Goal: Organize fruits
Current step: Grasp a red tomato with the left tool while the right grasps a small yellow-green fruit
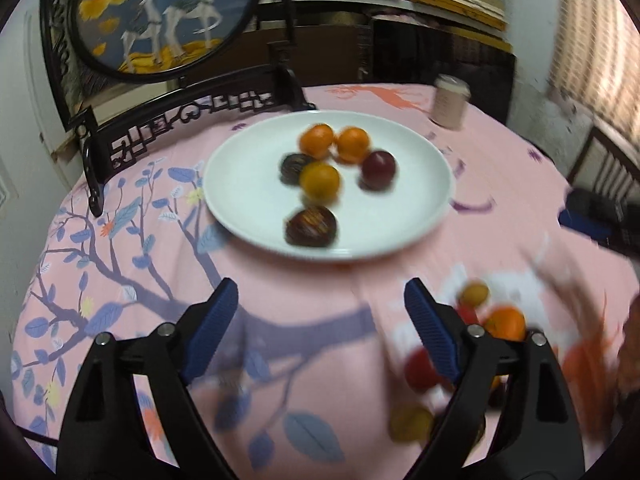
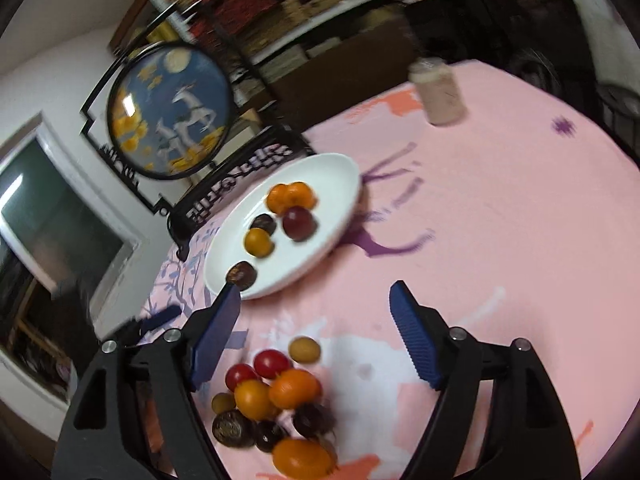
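The right gripper (image 2: 316, 316) is held with its jaws spread wide and nothing between them; just below and slightly left of its blue fingers (image 2: 216, 328) a loose pile of fruit (image 2: 272, 400) is seen on the pink tablecloth (image 2: 500, 208), oranges, red and dark pieces touching one another. The left gripper (image 1: 320, 320) is likewise spread apart and empty, with the same pile (image 1: 492, 324) blurred beside its right finger. Farther ahead of both, a white plate (image 1: 248, 168) is set on the cloth, and six fruits (image 1: 320, 180) are gathered on it. Beyond the plate, to the right, a pale cup (image 1: 450, 100) is stood; to the left, a round deer screen (image 1: 160, 12) is placed.
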Demonstrator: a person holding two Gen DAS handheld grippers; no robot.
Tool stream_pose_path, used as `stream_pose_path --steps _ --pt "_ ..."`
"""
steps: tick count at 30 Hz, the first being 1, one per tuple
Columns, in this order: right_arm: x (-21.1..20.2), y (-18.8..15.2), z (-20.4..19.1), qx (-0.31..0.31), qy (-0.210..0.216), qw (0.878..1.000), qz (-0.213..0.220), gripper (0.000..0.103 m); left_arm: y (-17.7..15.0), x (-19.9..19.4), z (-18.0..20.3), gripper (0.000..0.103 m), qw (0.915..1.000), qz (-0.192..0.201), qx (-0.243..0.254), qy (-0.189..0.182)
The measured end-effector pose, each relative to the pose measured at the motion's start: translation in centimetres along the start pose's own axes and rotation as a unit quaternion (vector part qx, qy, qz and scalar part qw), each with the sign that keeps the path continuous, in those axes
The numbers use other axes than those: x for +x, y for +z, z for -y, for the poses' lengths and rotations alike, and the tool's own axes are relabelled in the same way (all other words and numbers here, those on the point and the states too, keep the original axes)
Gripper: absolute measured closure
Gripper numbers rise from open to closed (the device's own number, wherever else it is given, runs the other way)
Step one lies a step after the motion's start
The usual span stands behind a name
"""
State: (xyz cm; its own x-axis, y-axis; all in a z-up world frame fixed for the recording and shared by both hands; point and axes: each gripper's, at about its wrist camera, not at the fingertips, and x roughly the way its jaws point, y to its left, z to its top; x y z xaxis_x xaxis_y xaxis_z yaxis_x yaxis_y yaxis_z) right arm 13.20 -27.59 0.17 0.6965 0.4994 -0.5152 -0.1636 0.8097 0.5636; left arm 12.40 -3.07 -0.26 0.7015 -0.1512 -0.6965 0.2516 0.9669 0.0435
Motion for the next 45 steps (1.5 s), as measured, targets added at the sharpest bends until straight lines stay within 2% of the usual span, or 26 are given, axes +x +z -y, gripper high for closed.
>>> stream_pose_path --steps 3,13,15,18,20,23,24,26,28,34,39,42,43,45 --pt "-0.7 -0.1 1.3 0.029 0.006 1.000 0.004 0.026 -1.2 -0.4 1.0 0.014 0.9998 -0.006 0.018 0.001" --pt "-0.5 -0.2 1.2 0.026 -0.004 1.000 -0.002 0.025 -2.2 -0.2 1.8 0.013 0.9987 -0.024 0.023 -0.039" --pt "-0.5 -0.2 1.2 0.026 -0.006 1.000 -0.002 0.025 -2.3 0.1 2.0 0.013 0.9985 -0.030 0.029 -0.037" --pt "-0.5 -0.1 1.1 0.027 -0.005 1.000 -0.003 0.025 -2.4 0.5 1.9 0.006 0.9987 -0.035 0.030 -0.024" --pt "-0.5 -0.1 1.2 0.027 -0.006 1.000 -0.003 0.025 -2.3 0.5 1.0 0.005 0.9992 -0.033 0.019 -0.011" --pt "-0.6 -0.1 1.2 0.028 -0.006 1.000 0.000 0.025 -2.1 -0.1 -1.5 0.006 0.9987 -0.024 -0.012 0.043" --pt "-0.7 0.0 1.2 0.028 -0.005 1.000 0.001 0.025 -2.2 -0.3 -2.4 0.006 0.9982 -0.022 -0.029 0.048" --pt "-0.7 0.0 1.2 0.028 -0.002 1.000 0.001 0.025 -2.3 -1.1 -4.4 0.006 0.9970 -0.014 -0.072 0.025" --pt "-0.7 -0.1 1.2 0.027 -0.002 1.000 0.000 0.025 -2.5 -1.8 -4.8 0.006 0.9964 -0.004 -0.084 0.012" --pt "-0.6 -0.1 1.3 0.028 -0.004 1.000 -0.002 0.025 -3.0 -1.4 -1.2 0.006 0.9997 -0.007 -0.019 -0.013" --pt "-0.4 -0.1 1.4 0.029 -0.006 1.000 -0.007 0.025 -3.5 -0.7 1.5 0.006 0.9989 -0.017 0.036 -0.025" --pt "-0.3 -0.1 1.4 0.030 -0.006 0.999 -0.010 0.025 -3.8 1.3 1.8 0.006 0.9975 -0.050 0.048 0.011" --pt "-0.3 -0.1 1.4 0.031 -0.006 0.999 -0.010 0.025 -3.7 1.7 1.4 0.005 0.9975 -0.055 0.042 0.011" --pt "-0.4 -0.1 1.5 0.031 -0.006 0.999 -0.009 0.025 -3.5 1.2 0.5 0.005 0.9985 -0.047 0.023 0.018"
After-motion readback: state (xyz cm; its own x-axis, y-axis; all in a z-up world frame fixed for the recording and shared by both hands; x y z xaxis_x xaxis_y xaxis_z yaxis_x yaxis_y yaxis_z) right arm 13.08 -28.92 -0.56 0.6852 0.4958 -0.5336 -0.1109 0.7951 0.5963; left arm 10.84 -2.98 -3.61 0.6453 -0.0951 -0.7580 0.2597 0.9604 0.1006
